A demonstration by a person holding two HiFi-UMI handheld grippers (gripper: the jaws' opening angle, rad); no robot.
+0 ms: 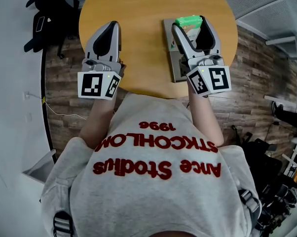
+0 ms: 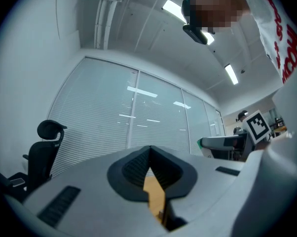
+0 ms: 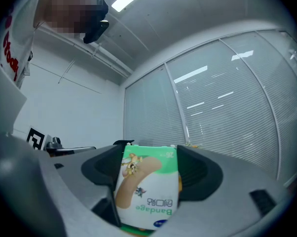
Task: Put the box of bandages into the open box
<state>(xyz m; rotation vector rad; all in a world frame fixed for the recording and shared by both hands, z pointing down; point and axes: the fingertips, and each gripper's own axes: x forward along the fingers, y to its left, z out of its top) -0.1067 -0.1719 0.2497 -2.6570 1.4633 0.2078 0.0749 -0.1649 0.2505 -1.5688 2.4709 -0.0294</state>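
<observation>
Round wooden table (image 1: 138, 14); plank floor (image 1: 64, 100); glass wall with blinds (image 2: 114, 107). Office chair (image 2: 42, 149) beyond. Left gripper (image 1: 113, 27): jaws together, empty. Right gripper (image 1: 190, 27): clamped on bandage box (image 1: 188, 20), over open box (image 1: 174, 69) on table.

Light grey sweatshirt (image 1: 153, 181) lettered in dark red, "1996" among it, sleeves stopping short of the forearms. Grey buckled straps (image 1: 63, 224) at 7 and 4 o'clock. Left claw (image 1: 114, 26) and right claw (image 1: 189, 24) in pale grey shell with black ribbed pads. Left cube (image 1: 98, 85) and right cube (image 1: 211, 80) white with black square markers.
</observation>
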